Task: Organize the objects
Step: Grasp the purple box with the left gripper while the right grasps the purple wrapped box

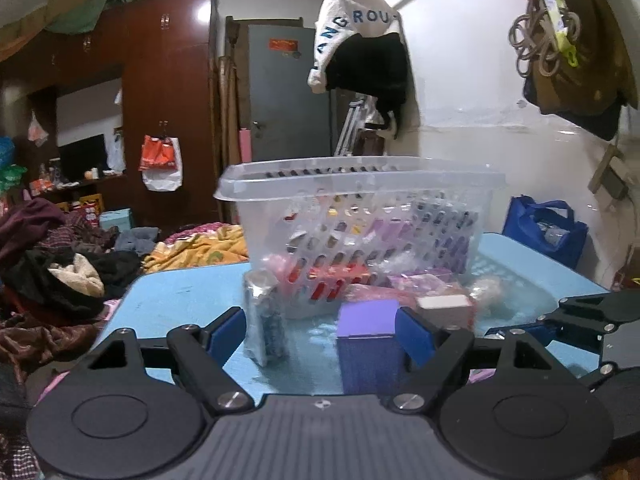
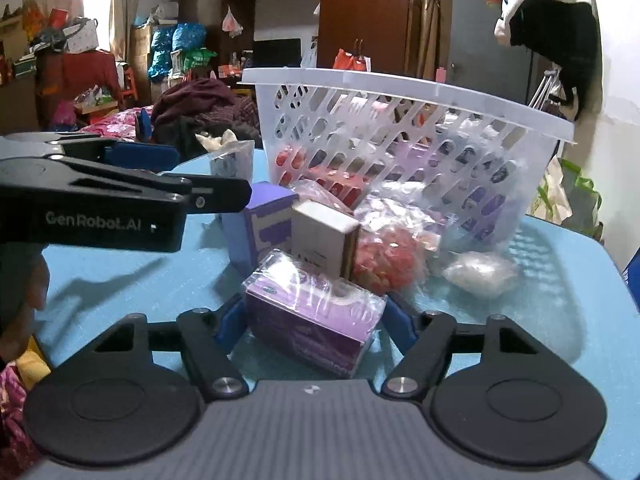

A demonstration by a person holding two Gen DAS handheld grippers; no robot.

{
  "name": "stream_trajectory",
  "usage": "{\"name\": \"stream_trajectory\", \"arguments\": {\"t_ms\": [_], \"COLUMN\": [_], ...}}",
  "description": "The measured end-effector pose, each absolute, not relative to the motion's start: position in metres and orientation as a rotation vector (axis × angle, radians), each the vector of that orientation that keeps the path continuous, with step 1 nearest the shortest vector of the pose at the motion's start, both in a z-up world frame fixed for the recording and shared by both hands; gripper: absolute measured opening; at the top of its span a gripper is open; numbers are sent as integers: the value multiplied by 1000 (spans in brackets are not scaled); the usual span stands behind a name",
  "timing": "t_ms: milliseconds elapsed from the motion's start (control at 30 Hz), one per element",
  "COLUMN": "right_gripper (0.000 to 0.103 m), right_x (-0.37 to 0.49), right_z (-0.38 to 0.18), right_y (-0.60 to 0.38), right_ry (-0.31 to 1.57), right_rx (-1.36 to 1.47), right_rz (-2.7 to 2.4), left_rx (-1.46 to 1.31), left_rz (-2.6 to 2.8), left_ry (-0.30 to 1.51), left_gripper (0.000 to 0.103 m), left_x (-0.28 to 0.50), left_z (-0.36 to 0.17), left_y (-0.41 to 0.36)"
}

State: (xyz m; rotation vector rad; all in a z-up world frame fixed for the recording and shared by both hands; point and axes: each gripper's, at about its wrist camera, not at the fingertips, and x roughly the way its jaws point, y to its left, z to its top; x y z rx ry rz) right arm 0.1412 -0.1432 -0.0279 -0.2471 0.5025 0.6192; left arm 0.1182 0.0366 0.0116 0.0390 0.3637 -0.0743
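The task is judged to be partly complete: several boxes and packets are already seen through the perforated walls of the translucent white plastic basket (image 2: 400, 120), which stands on the light blue table (image 2: 120, 264), while a cluster of items is still left outside it, just in front of its near wall. Outside the basket are counted a purple cardboard box (image 1: 368, 344), a small beige upright box (image 2: 324, 240), a lilac box wrapped in clear film (image 2: 312, 320), a clear bag of red pieces (image 2: 388, 260), a crumpled clear plastic packet (image 2: 480, 272) and a silvery blue pouch (image 1: 266, 320). The left gripper (image 1: 320, 332) is held with its fingers apart, the purple cardboard box and the pouch standing between them; contact of the right-hand pad with the box cannot be confirmed. The right gripper (image 2: 314, 326) is set astride the lilac wrapped box; its blue pads lie close to both sides, but whether they press on the film cannot be told. The contents of the basket are blurred by its lattice and cannot be identified singly. The lower faces of the near boxes are cut off by the gripper bodies, and the printing on all packages is too soft to be read
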Motion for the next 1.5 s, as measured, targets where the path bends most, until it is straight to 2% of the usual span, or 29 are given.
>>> {"name": "stream_trajectory", "arguments": {"t_ms": [233,300,433,1067,1500], "right_gripper": [73,73,73,73,73], "right_x": [131,130,128,129,115], "right_z": [-28,-25,-19,-13,3], "right_y": [-199,-209,-218,-241,-250], "right_ry": [464,445,412,269,137], "right_rx": [-111,-82,-60,-27,-8], "right_rz": [631,624,630,584,602], "left_rx": [80,85,80,16,-24], "left_rz": [-84,-84,-125,-161,-164], "left_ry": [399,419,439,106,29], "left_gripper": [85,81,44,44,44], "left_x": [128,133,136,74,58], "left_z": [5,4,2,19,31], "left_y": [19,16,12,35,43]}}
